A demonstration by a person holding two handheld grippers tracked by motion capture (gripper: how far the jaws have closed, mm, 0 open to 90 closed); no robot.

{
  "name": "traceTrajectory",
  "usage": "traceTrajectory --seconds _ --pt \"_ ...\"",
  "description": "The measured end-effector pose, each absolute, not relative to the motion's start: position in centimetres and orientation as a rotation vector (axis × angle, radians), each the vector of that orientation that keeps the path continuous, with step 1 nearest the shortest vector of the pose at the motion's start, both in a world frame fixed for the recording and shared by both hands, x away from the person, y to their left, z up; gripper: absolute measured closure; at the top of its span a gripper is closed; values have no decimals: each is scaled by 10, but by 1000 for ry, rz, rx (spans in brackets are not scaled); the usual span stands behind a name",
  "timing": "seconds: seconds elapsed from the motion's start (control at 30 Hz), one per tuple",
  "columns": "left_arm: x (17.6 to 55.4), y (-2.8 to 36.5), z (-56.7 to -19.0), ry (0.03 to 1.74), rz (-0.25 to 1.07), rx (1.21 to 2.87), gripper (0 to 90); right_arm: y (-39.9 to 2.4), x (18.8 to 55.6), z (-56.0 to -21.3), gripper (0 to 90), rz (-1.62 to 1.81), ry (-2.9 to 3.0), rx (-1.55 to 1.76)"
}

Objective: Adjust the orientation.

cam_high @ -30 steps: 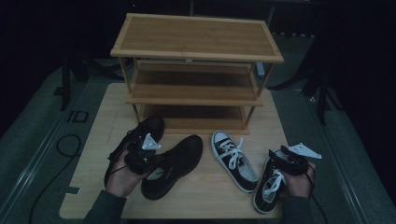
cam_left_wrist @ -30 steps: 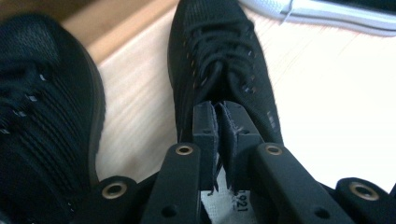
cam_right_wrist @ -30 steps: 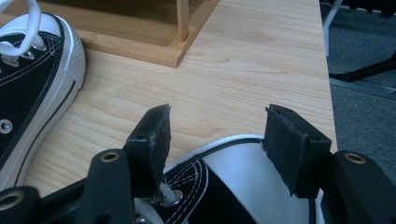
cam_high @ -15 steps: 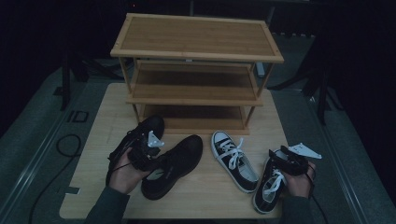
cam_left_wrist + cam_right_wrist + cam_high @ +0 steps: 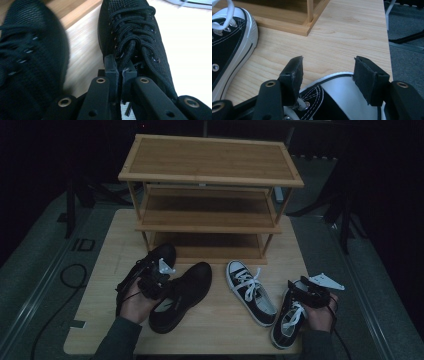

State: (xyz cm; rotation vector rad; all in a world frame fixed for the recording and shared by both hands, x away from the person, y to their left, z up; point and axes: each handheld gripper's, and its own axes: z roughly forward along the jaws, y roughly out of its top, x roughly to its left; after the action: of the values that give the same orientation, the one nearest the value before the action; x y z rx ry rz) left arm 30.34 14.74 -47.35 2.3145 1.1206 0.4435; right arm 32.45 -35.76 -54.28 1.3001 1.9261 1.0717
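Observation:
Two black lace-up shoes lie at the front left of the table: one (image 5: 152,260) nearer the rack, the other (image 5: 182,292) beside it. My left gripper (image 5: 159,279) is over them. Its jaws have just been closing and now pinch the laces and tongue of the right-hand black shoe (image 5: 135,37); the left gripper (image 5: 120,68) is shut. Two black-and-white sneakers lie at the front right, one (image 5: 250,292) in the middle and one (image 5: 290,315) by the edge. My right gripper (image 5: 301,291) hovers open over that sneaker's white toe cap (image 5: 342,92), with the right gripper's (image 5: 328,62) pads not touching it.
A three-tier wooden shoe rack (image 5: 210,165) stands at the back of the table, its shelves bare. Its base corner (image 5: 308,28) lies ahead of the right gripper. The table's right edge (image 5: 388,50) is close, with dark floor and stand legs beyond.
My left gripper has shifted slightly over the black shoes and sits a little lower. The right hand and the sneakers have stayed where they were.

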Motion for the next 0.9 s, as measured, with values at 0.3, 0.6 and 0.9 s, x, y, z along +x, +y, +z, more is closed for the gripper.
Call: traceTrajectory --seconds 0.3,0.6,0.9 --pt "306 172 -473 1190 486 2287 867 -357 324 -543 409 1070 1925 1298" --pt "305 188 -473 1214 489 2274 864 -357 324 -543 409 1070 1926 1298" --pt "301 192 -465 1197 488 2251 682 -357 324 -543 409 1070 1925 1299"
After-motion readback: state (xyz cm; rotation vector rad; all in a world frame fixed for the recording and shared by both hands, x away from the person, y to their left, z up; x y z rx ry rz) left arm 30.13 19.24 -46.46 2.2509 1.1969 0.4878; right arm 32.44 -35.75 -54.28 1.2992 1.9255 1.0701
